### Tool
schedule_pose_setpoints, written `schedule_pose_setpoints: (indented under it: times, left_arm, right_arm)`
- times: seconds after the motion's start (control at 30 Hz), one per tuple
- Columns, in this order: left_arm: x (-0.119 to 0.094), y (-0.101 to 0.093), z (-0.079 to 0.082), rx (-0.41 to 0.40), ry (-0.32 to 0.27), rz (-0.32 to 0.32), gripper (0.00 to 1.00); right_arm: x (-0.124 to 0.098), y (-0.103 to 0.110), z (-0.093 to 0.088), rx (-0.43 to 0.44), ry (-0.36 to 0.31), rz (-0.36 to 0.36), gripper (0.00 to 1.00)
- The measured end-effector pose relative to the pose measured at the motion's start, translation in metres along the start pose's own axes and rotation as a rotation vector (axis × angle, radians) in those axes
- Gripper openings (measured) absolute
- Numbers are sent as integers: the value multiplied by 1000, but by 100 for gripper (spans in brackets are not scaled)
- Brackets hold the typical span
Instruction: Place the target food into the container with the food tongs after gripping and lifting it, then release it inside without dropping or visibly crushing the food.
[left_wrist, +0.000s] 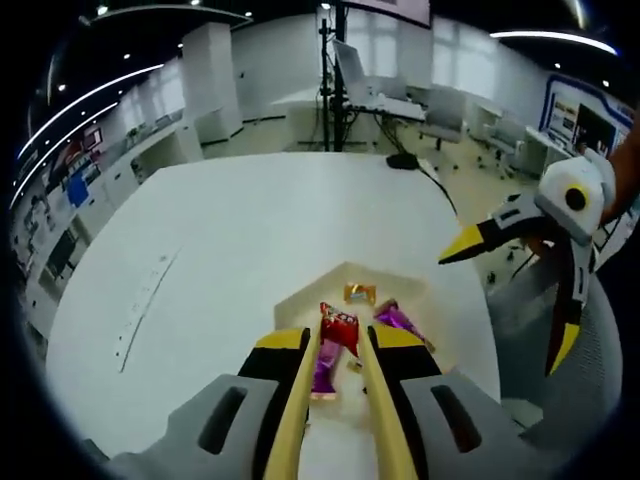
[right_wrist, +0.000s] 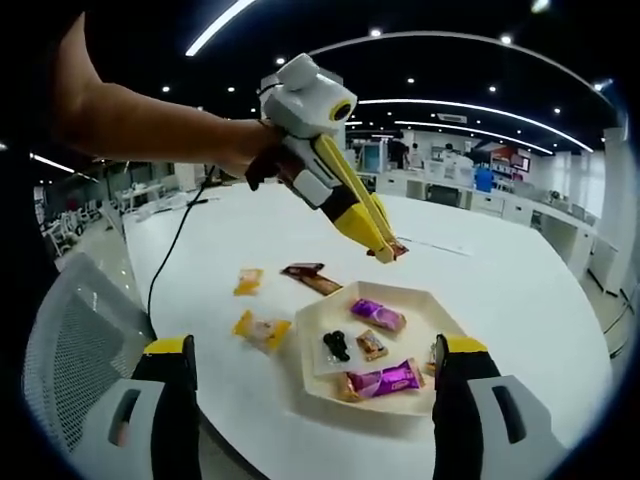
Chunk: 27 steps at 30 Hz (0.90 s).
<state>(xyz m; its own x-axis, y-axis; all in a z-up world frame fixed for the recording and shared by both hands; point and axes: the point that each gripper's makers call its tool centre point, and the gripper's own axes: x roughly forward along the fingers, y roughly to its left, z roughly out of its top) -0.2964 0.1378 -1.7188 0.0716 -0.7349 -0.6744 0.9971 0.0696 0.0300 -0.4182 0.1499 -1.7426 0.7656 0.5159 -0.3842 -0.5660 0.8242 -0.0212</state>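
Red-wrapped snack (left_wrist: 339, 328): small glossy packet, pinched at the tips of the food tongs (left_wrist: 335, 400), held in the air above the container (right_wrist: 318, 377). Long axis of packet hard to judge in the left gripper view; in the right gripper view seen as a small dark-red sliver (right_wrist: 392, 250) lying roughly level at the tong ends.

Food tongs: two long yellow blades, running side by side and converging on the packet; point forward and down toward the container.

Left tool (right_wrist: 385, 250): closed round the tongs, yellow-tipped jaws pressed against the blades. Grey and white body, gripped by a bare hand (right_wrist: 255, 160).

Right tool (right_wrist: 310, 395): spread wide, holding nothing; black jaws with yellow tips, low in its own view, either side of the container.

Container: shallow white tray with angled corners, on the white desk (right_wrist: 510, 280). Contents: two purple wrapped bars (right_wrist: 377, 315) (right_wrist: 385, 380), a small brown sweet (right_wrist: 371, 344), a dark item (right_wrist: 336, 345) too small to identify. Near edge partly cut off by the tongs in the left gripper view.

On desk beside container: two yellow packets (right_wrist: 262, 328) (right_wrist: 248, 281), a brown bar (right_wrist: 310, 277). Black cable (right_wrist: 170, 255) trailing over the desk edge.

Grey mesh chair back (right_wrist: 75, 340), partly cut off.
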Motion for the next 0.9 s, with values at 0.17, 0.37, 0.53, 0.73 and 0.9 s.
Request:
schedule_pose_setpoints:
  times: [0.17,0.37,0.53,0.73,0.9]
  left_arm:
    - [3,5,5,34,-21,25,22]
    - [4,4,6,71,-37,33,25]
    - [4,2,6,54,-41,22,25]
    - [0,1,8,48,-51,21,25]
    - [-8,1,6,46,-61,31,26]
  right_arm:
    - [0,0,-1,3,1,0,97]
    - [0,0,0,6,-2,0,97]
    - [-1,0,0,4,-2,0,97]
    - [0,-1,0,2,-1,-2,97]
    - [0,1,0,3,0,3,97]
